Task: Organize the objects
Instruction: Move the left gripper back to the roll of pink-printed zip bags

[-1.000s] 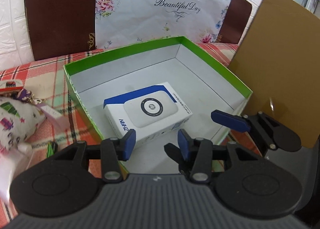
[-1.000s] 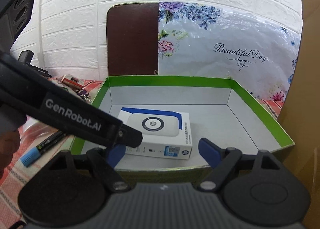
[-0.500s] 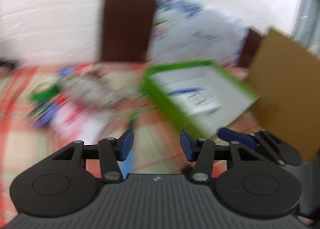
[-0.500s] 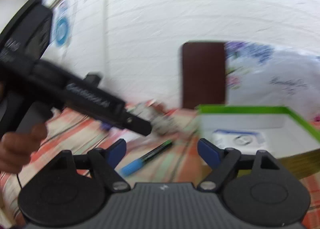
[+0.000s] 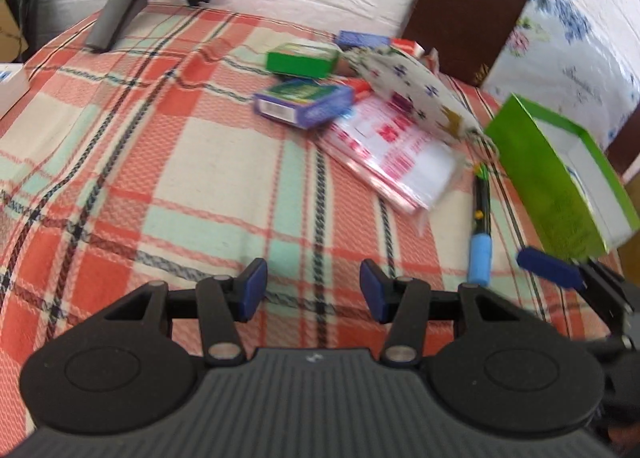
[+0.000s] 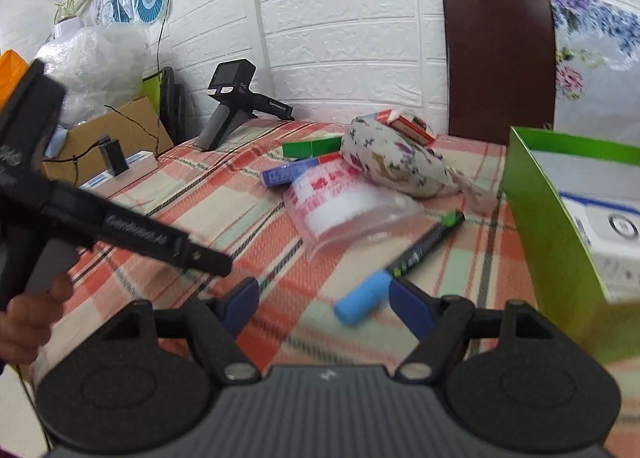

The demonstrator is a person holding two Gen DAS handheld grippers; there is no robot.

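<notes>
Change: 1 second ago both tools pointed into the green box, over the white and blue HP carton. Both have since swung left onto the cluttered cloth. Left tool (image 5: 310,290): fingers spread, holding nothing, above bare cloth. Right tool (image 6: 318,304): fingers spread, holding nothing, its right pad just beside the blue cap of the marker (image 6: 404,262).

Meaning for the task, as a judgement: 1 carton is stowed and the next item is being chosen; the marker lies nearest both tools.

Item locations:
- Green box (image 6: 548,225): right edge of both frames, open; the HP carton (image 6: 612,234) lies inside.
- Marker (image 5: 480,234): lower right of centre in the left view, on the cloth beside the box.
- Clear packet with red print (image 5: 396,153): centre right, partly under the floral pouch (image 5: 416,87).
- Purple carton (image 5: 304,103) and green carton (image 5: 304,57): upper centre.
- Red carton (image 6: 408,123): behind the pouch.

Surface: worktop under an orange, mint and cream plaid cloth (image 5: 160,161), soft weave, mildly rumpled.

Room: white brick-pattern wall, brown chair back (image 6: 498,61), floral sheet at upper right, a spare handheld device (image 6: 236,101) at the far edge, cardboard and plastic wrap at upper left.
</notes>
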